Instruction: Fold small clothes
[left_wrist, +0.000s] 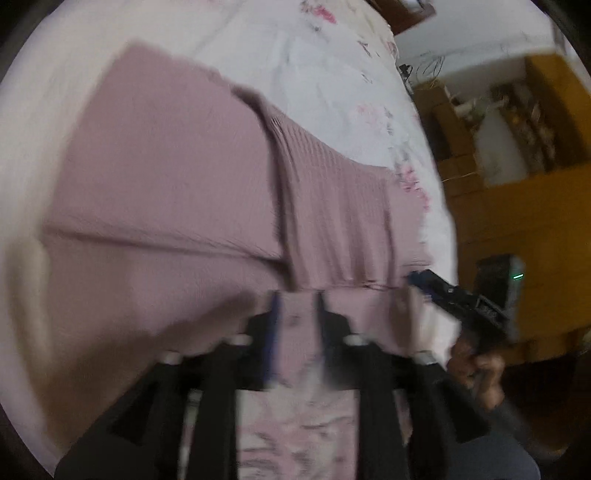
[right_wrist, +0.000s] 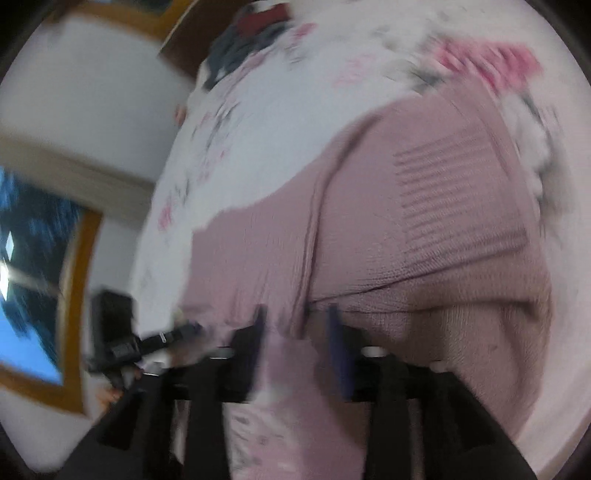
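A pink knitted garment (left_wrist: 166, 184) lies spread on a white floral bed sheet (left_wrist: 325, 74); both views are blurred by motion. My left gripper (left_wrist: 297, 306) is at the garment's near edge, with pink fabric pinched between its narrowly spaced fingers. My right gripper (right_wrist: 295, 321) holds the same near edge of the garment (right_wrist: 424, 240) further along, with fabric bunched between its fingers. The left wrist view catches the right gripper (left_wrist: 439, 288) at the garment's right corner. In the right wrist view the left gripper (right_wrist: 166, 338) shows at the left.
The bed's edge runs close to a yellow cupboard (left_wrist: 517, 206) with shelves. A person's hand (left_wrist: 476, 369) grips the right tool. A window (right_wrist: 29, 295) in a wooden frame is on the left wall. Dark and red clothes (right_wrist: 251, 33) lie at the far end of the sheet (right_wrist: 258, 129).
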